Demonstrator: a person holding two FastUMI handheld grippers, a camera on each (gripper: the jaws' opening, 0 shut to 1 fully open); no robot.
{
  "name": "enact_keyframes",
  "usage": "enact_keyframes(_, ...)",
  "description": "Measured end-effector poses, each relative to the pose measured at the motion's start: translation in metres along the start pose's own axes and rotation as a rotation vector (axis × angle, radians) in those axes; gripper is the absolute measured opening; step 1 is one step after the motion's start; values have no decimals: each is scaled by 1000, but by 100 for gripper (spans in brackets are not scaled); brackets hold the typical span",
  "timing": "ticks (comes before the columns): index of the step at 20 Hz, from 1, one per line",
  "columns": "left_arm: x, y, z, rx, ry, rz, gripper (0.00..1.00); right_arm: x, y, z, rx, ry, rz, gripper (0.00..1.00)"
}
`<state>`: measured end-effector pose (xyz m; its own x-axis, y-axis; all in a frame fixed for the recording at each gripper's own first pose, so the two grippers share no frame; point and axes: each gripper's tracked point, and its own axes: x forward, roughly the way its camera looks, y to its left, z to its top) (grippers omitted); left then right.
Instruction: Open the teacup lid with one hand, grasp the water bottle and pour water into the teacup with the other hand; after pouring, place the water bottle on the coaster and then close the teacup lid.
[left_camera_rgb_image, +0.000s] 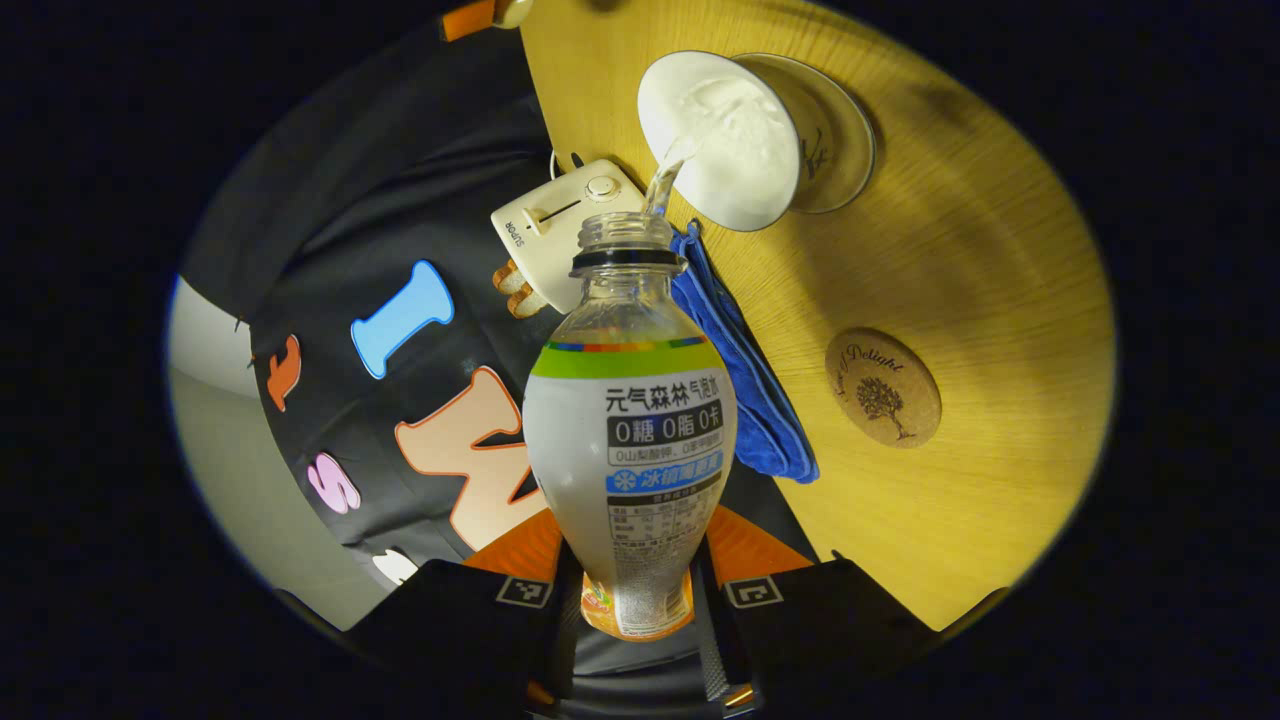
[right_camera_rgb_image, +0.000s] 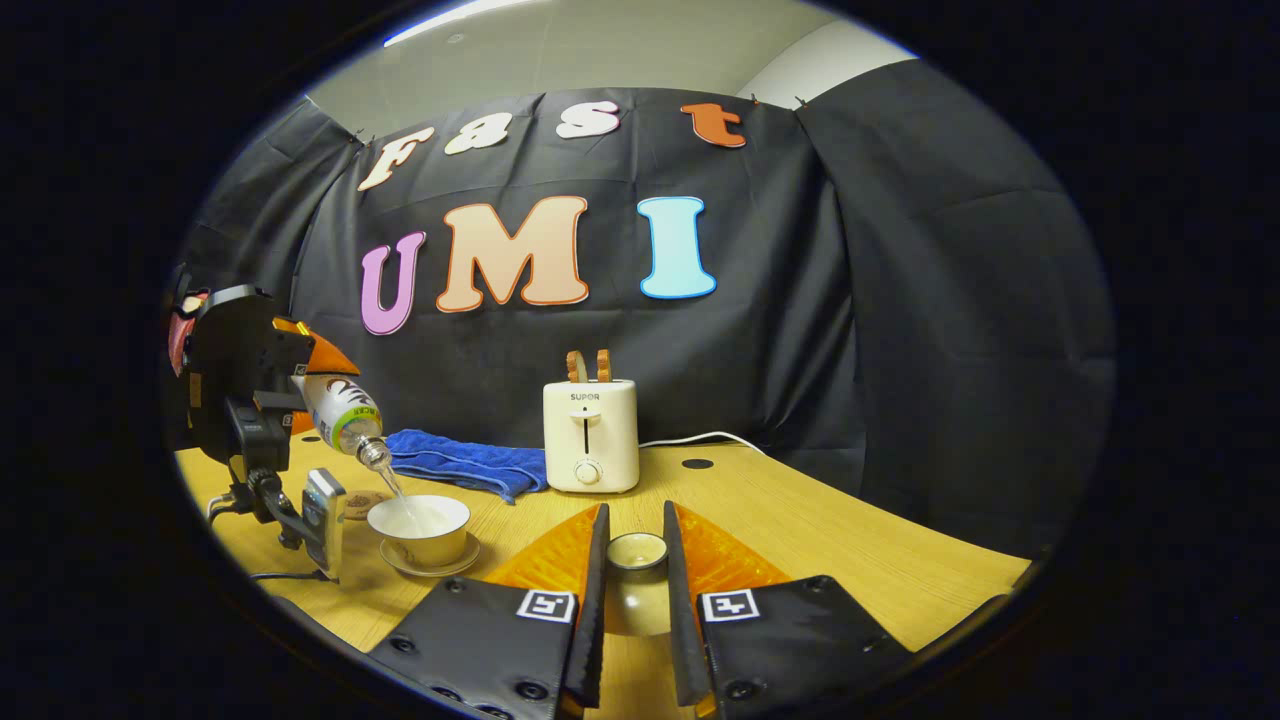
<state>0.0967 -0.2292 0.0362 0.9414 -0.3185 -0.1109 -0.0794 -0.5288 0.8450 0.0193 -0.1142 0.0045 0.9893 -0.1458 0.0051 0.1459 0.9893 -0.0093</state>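
The left tool (left_camera_rgb_image: 632, 585) is gripping the water bottle (left_camera_rgb_image: 630, 450) low on its body, both fingers pressing on its sides, and is tipping it so the open neck points down toward the teacup (left_camera_rgb_image: 725, 140). A thin stream of water (left_camera_rgb_image: 668, 175) is leaving the mouth and landing inside the white cup, which is sitting on its saucer (left_camera_rgb_image: 850, 140) on the wooden bench (left_camera_rgb_image: 1000, 280). In the right gripper view the left tool (right_camera_rgb_image: 300, 390) is showing at the far left, holding the bottle (right_camera_rgb_image: 342, 412) slanted above the teacup (right_camera_rgb_image: 420, 528).

The right tool (right_camera_rgb_image: 636, 575) is holding the teacup lid (right_camera_rgb_image: 637, 585) between its two fingers, narrowed onto it, lifted clear and well to the right of the cup.

Farther out, the cork coaster (left_camera_rgb_image: 883, 388) is lying on the bench near the cup, apart from it, ready for the bottle. A blue towel (right_camera_rgb_image: 465, 465) is lying behind the cup, and a white toaster (right_camera_rgb_image: 590, 435) with toast in its slots is standing at the far edge of the bench against the black cloth.

My judgement is that pouring is under way and the cup is partly filled. To do this well, the bottle mouth should be staying over the middle of the cup, the tilt increasing only slowly so the stream is not overshooting the rim, and the grip holding firm as the weight shifts. The lid should be waiting aside, out of the stream.
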Motion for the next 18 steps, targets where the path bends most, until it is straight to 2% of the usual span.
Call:
enact_keyframes(3, -2, 11, -1, 83, -5, 33, 46, 0, 0, 0, 0, 1, 0, 33)
enact_keyframes(4, -1, 13, -1, 93, -7, 43, 47, 0, 0, 0, 0, 1, 0, 31)
enact_keyframes(12, -10, 25, 4, 159, -10, 102, 47, 0, 0, 0, 0, 0, 0, 33)
enact_keyframes(15, -7, 23, 2, 140, -5, 95, 47, 0, 1, 0, 0, 0, 7, 32)
enact_keyframes(18, -6, 2, 1, -35, -2, 52, 46, 0, 1, 0, 1, 1, 8, 32)
